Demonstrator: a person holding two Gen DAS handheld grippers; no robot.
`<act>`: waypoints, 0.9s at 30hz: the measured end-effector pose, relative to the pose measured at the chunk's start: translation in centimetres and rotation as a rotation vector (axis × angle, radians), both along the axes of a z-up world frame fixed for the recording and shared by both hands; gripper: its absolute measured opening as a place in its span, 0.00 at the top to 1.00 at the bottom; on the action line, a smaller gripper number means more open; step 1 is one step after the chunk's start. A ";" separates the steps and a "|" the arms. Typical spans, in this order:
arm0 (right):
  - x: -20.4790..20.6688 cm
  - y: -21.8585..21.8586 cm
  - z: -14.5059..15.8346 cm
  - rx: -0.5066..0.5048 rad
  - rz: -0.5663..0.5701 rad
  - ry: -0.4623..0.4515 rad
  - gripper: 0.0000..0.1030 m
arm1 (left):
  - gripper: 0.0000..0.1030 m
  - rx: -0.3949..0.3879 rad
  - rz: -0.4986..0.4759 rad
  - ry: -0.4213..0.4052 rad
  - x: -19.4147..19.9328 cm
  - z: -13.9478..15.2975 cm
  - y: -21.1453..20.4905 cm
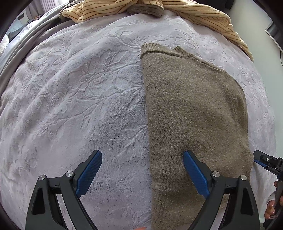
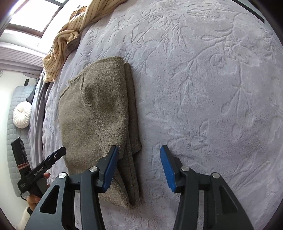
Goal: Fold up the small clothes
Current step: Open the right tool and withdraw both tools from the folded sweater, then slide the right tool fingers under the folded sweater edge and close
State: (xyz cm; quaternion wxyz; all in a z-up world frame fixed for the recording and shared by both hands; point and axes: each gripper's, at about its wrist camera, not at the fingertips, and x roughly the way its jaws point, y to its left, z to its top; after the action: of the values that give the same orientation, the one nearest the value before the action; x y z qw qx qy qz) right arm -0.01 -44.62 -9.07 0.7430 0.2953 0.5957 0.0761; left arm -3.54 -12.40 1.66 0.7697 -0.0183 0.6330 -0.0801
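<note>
Grey bedspread (image 1: 70, 106) under folded brown sweater (image 1: 194, 109)

sweater (image 1: 194, 109) | brown knit, folded lengthwise into a long flat strip, layered edges stacked | lies at 3 o'clock in left view, 9 o'clock in right view

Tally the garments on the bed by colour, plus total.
Brown knit sweater, partly folded: 1
Cream striped garment, bunched at the far edge: 1
Small grey-brown knit piece by the striped one: 1
Total: 3, all lying on the lilac embossed blanket.
</note>
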 end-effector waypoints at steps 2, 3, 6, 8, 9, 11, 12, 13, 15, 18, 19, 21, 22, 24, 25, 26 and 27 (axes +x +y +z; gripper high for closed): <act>0.0 0.0 0.0 0.010 0.000 -0.001 0.40 | 0.00 -0.003 0.006 -0.009 0.0 0.2 0.2; 0.0 0.0 -0.1 0.019 0.002 -0.003 0.37 | 0.00 -0.009 0.009 -0.008 0.0 0.3 0.3; 0.1 0.2 -0.2 0.035 0.009 -0.004 0.32 | 0.00 -0.014 0.021 0.001 0.2 0.4 0.9; 0.2 0.4 -0.3 0.039 0.013 -0.005 0.31 | 0.00 -0.007 0.022 0.012 0.4 0.3 1.0; 0.3 0.4 -0.2 0.043 0.014 -0.006 0.31 | 0.00 -0.001 0.028 0.015 0.6 0.3 1.1; 0.6 0.6 -0.2 0.050 0.016 -0.012 0.31 | 0.00 0.011 0.035 0.009 1.1 0.2 1.2; 0.8 0.8 -0.1 0.056 0.020 -0.017 0.31 | 0.00 0.016 0.041 0.004 1.3 0.2 1.3; 0.9 0.8 -0.1 0.062 0.023 -0.021 0.31 | 0.00 0.014 0.050 0.005 1.6 0.1 1.4; 1.5 1.1 -0.1 0.077 0.035 -0.031 0.31 | 0.00 -0.028 0.057 0.028 2.2 -0.2 1.6; 2.5 1.5 -0.4 0.100 0.055 -0.038 0.31 | 0.00 -0.089 0.045 0.061 2.9 -0.6 1.4; 3.0 1.6 -0.6 0.106 0.064 -0.039 0.31 | 0.00 -0.103 0.034 0.066 3.1 -0.8 1.1; 3.8 1.9 -1.2 0.113 0.079 -0.035 0.31 | 0.00 -0.129 0.010 0.086 3.7 -1.3 0.3; 4.2 1.9 -1.5 0.120 0.084 -0.029 0.30 | 0.00 -0.145 0.002 0.096 4.0 -1.5 -0.1; 5.0 2.0 -2.4 0.140 0.088 -0.012 0.30 | 0.00 -0.168 -0.003 0.115 4.4 -2.1 -0.9; 5.4 1.9 -2.8 0.152 0.088 -0.005 0.30 | 0.00 -0.178 -0.009 0.123 4.7 -2.5 -1.3; 5.6 1.9 -3.1 0.164 0.088 0.000 0.30 | 0.00 -0.183 -0.014 0.128 4.9 -2.8 -1.7; 5.8 1.9 -3.4 0.175 0.088 0.004 0.30 | 0.00 -0.187 -0.020 0.131 5.0 -3.0 -2.0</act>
State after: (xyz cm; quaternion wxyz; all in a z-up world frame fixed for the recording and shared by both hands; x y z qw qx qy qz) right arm 5.82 -42.73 -12.48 0.7091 0.3326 0.6008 0.1599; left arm 1.46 -14.42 -1.39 0.7208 -0.0888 0.6719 -0.1449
